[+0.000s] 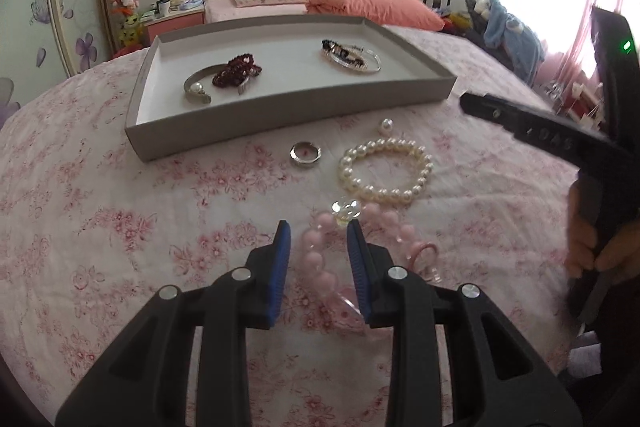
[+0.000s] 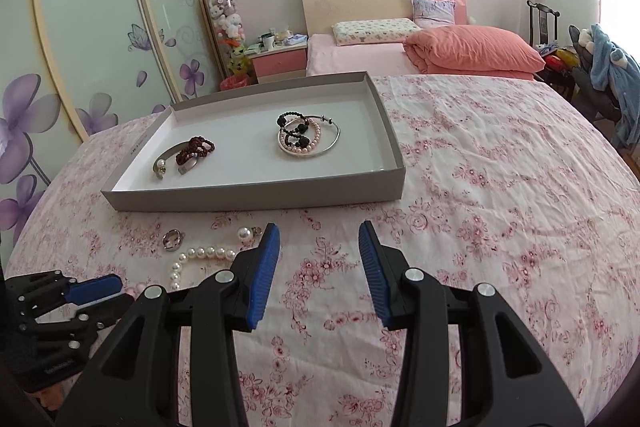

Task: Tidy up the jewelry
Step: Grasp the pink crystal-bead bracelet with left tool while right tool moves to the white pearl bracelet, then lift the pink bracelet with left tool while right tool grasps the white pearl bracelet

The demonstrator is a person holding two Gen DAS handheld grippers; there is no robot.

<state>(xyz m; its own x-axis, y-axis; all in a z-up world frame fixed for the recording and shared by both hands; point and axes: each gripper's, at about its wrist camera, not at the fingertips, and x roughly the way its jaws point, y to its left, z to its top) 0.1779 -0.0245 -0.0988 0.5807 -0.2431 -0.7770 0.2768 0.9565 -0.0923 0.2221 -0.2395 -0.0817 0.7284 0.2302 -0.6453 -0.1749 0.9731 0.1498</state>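
The left gripper (image 1: pixel 319 227) points steeply down at the bed, and its two blue fingers (image 1: pixel 281 267) stand a little apart, one on each side of the near arc of the pink bead bracelet (image 1: pixel 320 263). The beads run straight up the gap between them, so the strand's local line lies along the fingers, not across. The pads do not seem to press on the beads yet; nothing is lifted. A clear faceted charm (image 1: pixel 346 211) on the bracelet sits just beyond the right fingertip, and a small pink ring-shaped piece (image 1: pixel 424 251) lies just to the right of the strand.

Further out on the floral bedspread (image 1: pixel 120 227) lie the white pearl bracelet (image 1: pixel 386 171), a silver ring (image 1: pixel 305 154) to its left and a single pearl earring (image 1: pixel 386 126) beyond it, all near the front wall of the grey tray (image 1: pixel 280 111). Inside the tray, a silver cuff with dark red beads (image 1: pixel 236 71) rests left, and a heap of bangles and black beads (image 1: pixel 351 57) right.

The right gripper (image 2: pixel 319 227) hovers over bare bedspread, its fingers (image 2: pixel 266 267) moderately open and holding nothing. The pink bracelet lies well to its left, so the left hand is plainly nearer. My reading is that the coming move is a pinch on the pink strand.
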